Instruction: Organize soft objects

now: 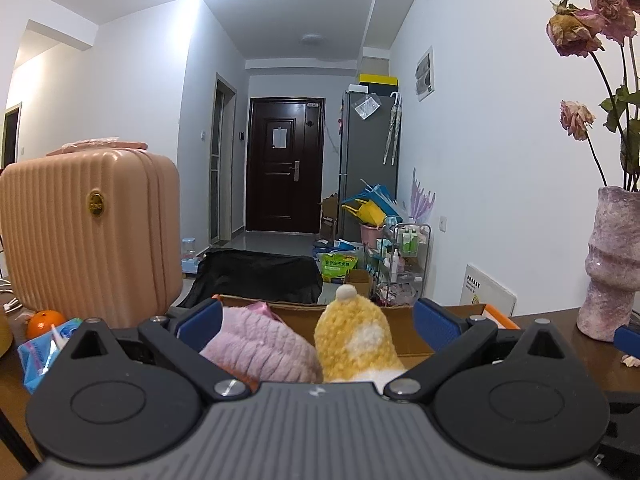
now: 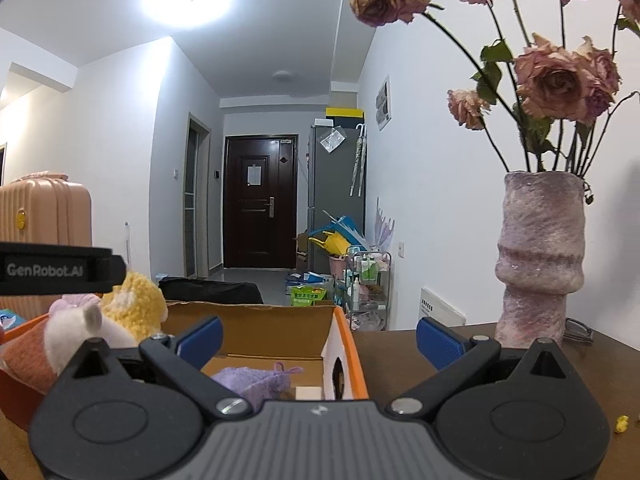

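In the left wrist view my left gripper [image 1: 316, 322] is open, its blue pads wide apart, over the cardboard box [image 1: 404, 334]. A pink fuzzy soft item [image 1: 260, 350] and a yellow knitted sock with a white pompom [image 1: 356, 338] lie between the pads, touching neither. In the right wrist view my right gripper [image 2: 318, 340] is open and empty over the same orange-edged box [image 2: 348, 356]. A lilac fuzzy item [image 2: 256, 382] lies in the box. The yellow sock [image 2: 136, 306], a white-pink plush [image 2: 80, 328] and an orange-brown soft item [image 2: 28, 360] sit at the left, under the left gripper's body [image 2: 56, 268].
A pink ribbed suitcase [image 1: 88, 240] stands on the table at left, with an orange [image 1: 44, 322] and a tissue pack [image 1: 44, 350] before it. A mauve vase of dried roses [image 2: 540, 260] stands at right on the brown table [image 2: 400, 364]. A small yellow scrap [image 2: 622, 424] lies at far right.
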`<act>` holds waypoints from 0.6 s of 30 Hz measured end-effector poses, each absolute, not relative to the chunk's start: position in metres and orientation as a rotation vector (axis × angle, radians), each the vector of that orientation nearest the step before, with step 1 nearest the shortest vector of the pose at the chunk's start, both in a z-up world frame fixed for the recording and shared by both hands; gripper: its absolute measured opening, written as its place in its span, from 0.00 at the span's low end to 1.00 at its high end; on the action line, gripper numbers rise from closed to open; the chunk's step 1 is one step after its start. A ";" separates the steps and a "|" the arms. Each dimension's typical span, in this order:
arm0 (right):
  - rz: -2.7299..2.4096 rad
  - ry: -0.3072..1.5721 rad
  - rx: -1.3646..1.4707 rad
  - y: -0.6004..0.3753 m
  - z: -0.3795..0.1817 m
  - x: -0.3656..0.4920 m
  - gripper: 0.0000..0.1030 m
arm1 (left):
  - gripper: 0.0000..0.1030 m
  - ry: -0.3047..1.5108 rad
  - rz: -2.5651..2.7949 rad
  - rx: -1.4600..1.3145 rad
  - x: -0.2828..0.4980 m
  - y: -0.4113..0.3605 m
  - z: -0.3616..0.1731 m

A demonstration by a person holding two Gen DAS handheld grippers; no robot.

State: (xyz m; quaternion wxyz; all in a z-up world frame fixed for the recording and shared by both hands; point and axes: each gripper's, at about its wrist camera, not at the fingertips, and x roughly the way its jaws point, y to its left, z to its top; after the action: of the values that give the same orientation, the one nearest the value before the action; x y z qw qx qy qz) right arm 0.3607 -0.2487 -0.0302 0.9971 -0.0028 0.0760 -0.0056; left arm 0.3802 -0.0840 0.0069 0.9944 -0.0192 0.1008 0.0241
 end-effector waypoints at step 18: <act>-0.024 0.155 -0.003 -0.252 -0.028 0.279 1.00 | 1.00 0.249 0.045 -0.032 0.308 -0.068 0.005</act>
State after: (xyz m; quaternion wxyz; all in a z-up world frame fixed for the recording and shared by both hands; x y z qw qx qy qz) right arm 0.2793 -0.2522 -0.0278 0.9969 -0.0015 0.0775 -0.0120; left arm 0.3085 -0.0683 0.0045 0.9919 -0.0159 0.1239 0.0224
